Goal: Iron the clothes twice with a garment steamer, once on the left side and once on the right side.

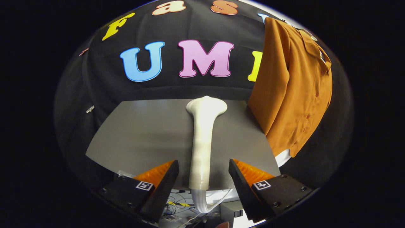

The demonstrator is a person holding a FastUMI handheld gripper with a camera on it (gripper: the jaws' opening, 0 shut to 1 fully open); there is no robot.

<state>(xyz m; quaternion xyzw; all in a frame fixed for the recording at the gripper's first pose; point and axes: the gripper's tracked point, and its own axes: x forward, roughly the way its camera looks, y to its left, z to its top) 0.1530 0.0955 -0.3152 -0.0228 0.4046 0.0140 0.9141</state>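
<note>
Fingers of my gripper (204,177) spread wide either side of the steamer (203,139), not touching it as it lies on the table (142,133) across the near edge; shirt (294,91) hangs beyond the right edge, neither pass started.

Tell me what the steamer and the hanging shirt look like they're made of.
The steamer, between the open fingers: likely matte off-white plastic, smooth and moulded. The shirt: thin woven fabric with slight sheen, draping in soft folds; exact fibre unclear.

Smooth glossy plastic steamer (204,133), matt grey tabletop (142,133), soft orange cloth shirt (294,91)
</note>
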